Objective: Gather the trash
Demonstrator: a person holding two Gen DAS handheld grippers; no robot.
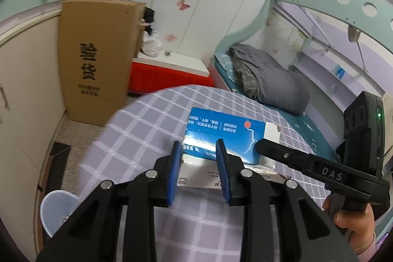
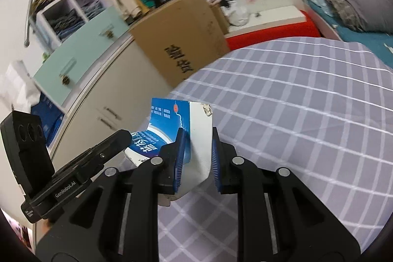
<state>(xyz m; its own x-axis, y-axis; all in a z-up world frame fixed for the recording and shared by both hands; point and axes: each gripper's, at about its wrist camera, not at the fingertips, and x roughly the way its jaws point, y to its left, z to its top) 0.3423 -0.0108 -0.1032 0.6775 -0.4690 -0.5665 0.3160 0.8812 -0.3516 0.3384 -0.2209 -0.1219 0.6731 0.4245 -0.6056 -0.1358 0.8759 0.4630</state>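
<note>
A flattened blue-and-white carton (image 1: 222, 136) is held above the table (image 1: 137, 134), which is covered with a lilac checked cloth, and it is gripped at both ends. In the left wrist view its long axis is seen running across the picture from left to right, with the blue printed face turned upward and its text upside down. The left tongs (image 1: 199, 172) are clamped on the carton's nearer left end, the blue pads (image 1: 174, 176) being pressed against its edges. The right tongs (image 2: 196, 158) are closed on the white torn end of the carton (image 2: 181, 129), which is bent upward there. The right tool is seen reaching in from the right, held by a hand (image 1: 353, 222). Beyond the table a tall cardboard box (image 1: 95, 58), a red bench (image 1: 169, 77) and a bed (image 1: 289, 102) with a grey quilt (image 1: 267, 80) are visible. A clear plastic cup (image 1: 57, 208) is seen low at the left.
</note>
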